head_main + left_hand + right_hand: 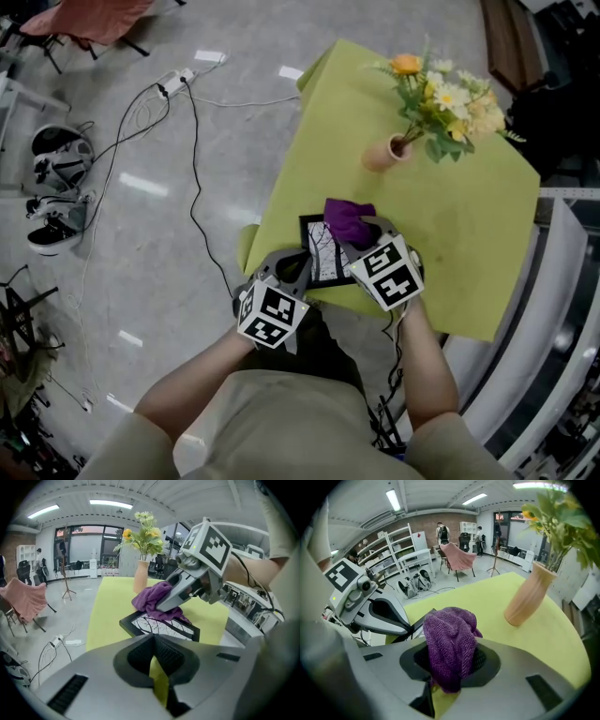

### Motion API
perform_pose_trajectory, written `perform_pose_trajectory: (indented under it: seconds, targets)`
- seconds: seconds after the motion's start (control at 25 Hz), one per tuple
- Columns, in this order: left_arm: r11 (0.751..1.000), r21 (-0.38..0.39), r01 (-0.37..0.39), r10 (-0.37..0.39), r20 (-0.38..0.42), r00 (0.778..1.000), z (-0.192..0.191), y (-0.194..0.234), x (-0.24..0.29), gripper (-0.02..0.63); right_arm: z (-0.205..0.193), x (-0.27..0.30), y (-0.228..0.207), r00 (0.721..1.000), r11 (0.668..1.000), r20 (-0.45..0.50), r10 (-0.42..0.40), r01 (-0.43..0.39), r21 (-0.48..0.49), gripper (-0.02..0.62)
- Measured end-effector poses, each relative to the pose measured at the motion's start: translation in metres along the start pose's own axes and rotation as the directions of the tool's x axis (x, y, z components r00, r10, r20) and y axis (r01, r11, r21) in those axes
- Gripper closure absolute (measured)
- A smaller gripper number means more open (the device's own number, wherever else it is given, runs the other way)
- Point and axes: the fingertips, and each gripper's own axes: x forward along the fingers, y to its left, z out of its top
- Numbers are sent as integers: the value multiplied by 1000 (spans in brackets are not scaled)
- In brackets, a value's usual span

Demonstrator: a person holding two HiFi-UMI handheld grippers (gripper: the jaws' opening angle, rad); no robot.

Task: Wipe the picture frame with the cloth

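Flowers (441, 94) in yellow, white and orange stand in a tan vase (382, 153) on the far half of the green-covered table (469, 234). They are well apart from the picture frame (322, 255), which lies flat by the table's near edge, with bare tabletop open to its right and beyond it. At the frame's near left corner the left gripper (300, 267) has its jaws drawn to a narrow slit with only green showing through, while the right gripper (361, 232) pinches the purple cloth (347, 220), bunched on the frame's far right corner.
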Motion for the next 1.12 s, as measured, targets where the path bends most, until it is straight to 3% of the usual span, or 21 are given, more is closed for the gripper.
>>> perform_pose_trajectory:
  seconds: [0.12,0.24,0.32,0.56,0.84,1.12]
  targets:
    - [1000,-17,12,-11,11,1000,0,0,0,600,9,-14,1,998,1000,65,8,-8,-5,485]
    - [998,-47,30,-28,43,999,0,0,-4,600,33,-29,20,971,994,217,103,-109,13,486]
    - [998,-56,40,-37,58,998,0,-3,-8,600,44,-33,38,951,984,261,166,-177,20,486]
    - [999,-5,51,-51,-16,999,-13,-14,-13,599,38,-6,81,940,956,186,285,-293,21,486]
    - [996,-44,71,-72,-23,997,-16,-13,-12,597,14,17,77,971,971,79,228,-232,52,488]
    - [997,-32,67,-68,-35,997,-17,-13,-11,596,-16,2,50,995,994,-27,94,-92,53,489]
